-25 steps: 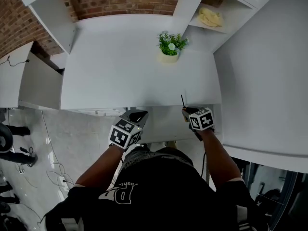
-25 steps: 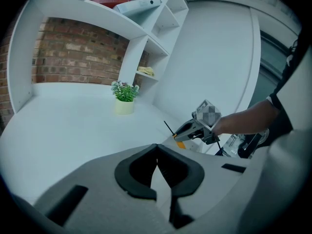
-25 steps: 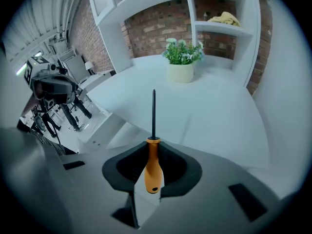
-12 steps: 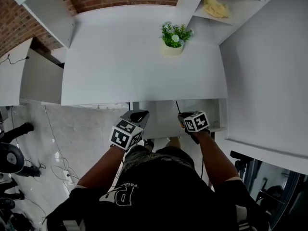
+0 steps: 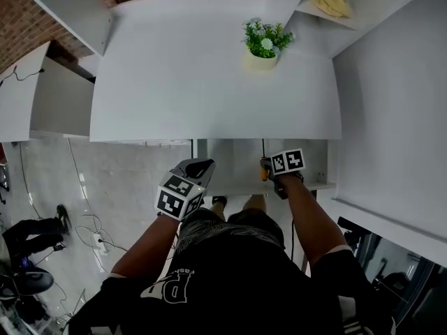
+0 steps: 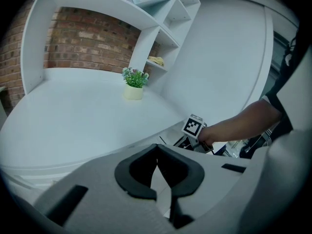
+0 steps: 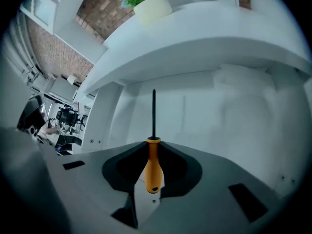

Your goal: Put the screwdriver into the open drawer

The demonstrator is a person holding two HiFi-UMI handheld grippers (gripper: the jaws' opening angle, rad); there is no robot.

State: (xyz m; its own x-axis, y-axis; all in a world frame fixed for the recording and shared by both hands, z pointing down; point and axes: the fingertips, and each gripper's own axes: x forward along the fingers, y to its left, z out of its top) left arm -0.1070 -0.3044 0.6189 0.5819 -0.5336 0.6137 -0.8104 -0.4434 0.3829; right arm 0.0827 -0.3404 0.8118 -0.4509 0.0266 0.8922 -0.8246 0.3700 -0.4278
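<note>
While the right gripper clamps its jaws on the orange handle of the screwdriver, the left gripper has its jaws pressed together with nothing between them. The screwdriver's thin black shaft points straight ahead from the right jaws, into the white hollow of the open drawer under the desk top; the tool hangs in the air and does not lie in the drawer.

From the head view, the right gripper sits at the front edge of the open drawer, toward its right side, and the screwdriver reaches over the drawer's inside toward the desk edge. The left gripper hovers at the drawer's left front corner, well apart from the tool. Both of the person's forearms stretch forward from a black shirt.

Beyond the drawer spreads the white desk top, with a small potted plant standing near its back right. A shelf to the right of the plant carries a crumpled yellow thing. Brick wall shows behind the desk, and cables trail over the pale floor at the left.
</note>
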